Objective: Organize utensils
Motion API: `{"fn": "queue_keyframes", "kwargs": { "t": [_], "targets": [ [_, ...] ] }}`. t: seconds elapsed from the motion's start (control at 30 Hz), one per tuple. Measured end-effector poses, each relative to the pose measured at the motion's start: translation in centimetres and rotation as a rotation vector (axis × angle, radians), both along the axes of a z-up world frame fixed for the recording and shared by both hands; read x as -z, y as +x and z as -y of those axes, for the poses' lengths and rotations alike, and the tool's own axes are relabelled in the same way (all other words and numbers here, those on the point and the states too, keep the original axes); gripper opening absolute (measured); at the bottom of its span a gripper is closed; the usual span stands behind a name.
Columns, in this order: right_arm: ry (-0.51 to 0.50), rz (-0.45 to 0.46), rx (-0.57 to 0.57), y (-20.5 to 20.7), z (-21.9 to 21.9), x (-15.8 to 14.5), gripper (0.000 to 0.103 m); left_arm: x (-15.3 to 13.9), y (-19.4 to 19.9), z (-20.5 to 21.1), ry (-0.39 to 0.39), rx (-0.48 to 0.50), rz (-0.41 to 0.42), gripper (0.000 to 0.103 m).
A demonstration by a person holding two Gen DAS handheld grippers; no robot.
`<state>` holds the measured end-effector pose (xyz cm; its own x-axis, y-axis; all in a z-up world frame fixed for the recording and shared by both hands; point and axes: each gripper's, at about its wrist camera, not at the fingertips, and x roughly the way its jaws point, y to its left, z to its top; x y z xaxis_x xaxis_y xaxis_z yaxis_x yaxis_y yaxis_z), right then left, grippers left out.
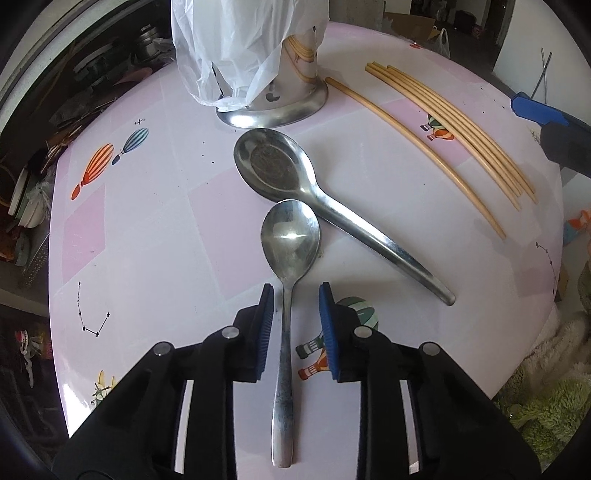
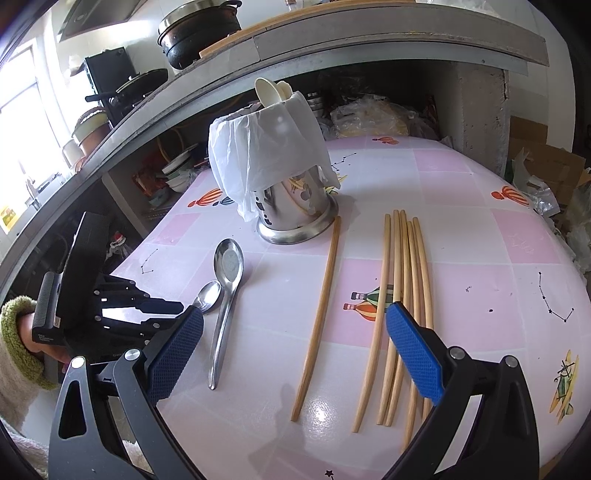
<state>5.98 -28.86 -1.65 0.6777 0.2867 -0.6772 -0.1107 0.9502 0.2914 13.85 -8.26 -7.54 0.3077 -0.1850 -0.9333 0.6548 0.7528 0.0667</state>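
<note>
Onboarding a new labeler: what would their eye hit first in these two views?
Probably the left gripper, its blue pads astride the handle of the small steel spoon without pressing it, a larger spoon just beyond. Next, the steel utensil holder draped in a white plastic bag at the back, and the loose chopsticks beneath the open right gripper.

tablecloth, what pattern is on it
The tablecloth has pink and white checks with hot-air balloons and star constellations; clearest in the right wrist view.

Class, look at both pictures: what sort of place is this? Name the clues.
Most likely a home kitchen: cooking pots on a counter, stacked bowls beneath it, and spoons and chopsticks on a table.
</note>
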Motion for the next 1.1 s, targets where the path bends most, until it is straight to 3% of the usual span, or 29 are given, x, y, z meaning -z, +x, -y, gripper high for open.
{"fn": "queue_keyframes", "kwargs": {
  "t": [0.27,0.43,0.57,1.1],
  "targets": [
    [0.007,0.005,0.007,-0.1,0.2,-0.1,0.096,0.1,1.4,0.4,0.036,0.057,-0.127,0.016],
    [0.006,0.006,0.009,-0.1,0.2,0.0,0.096,0.2,1.6,1.2,0.067,0.097,-0.152,0.004],
    [0.006,0.004,0.010,0.0,0.2,0.0,0.096,0.1,1.4,1.2,0.064,0.094,-0.144,0.004],
    [0.001,-0.004,0.002,0.2,-0.4,0.0,0.096,-3.0,-0.3,-1.6,-0.110,-0.002,0.009,0.004]
  ]
}}
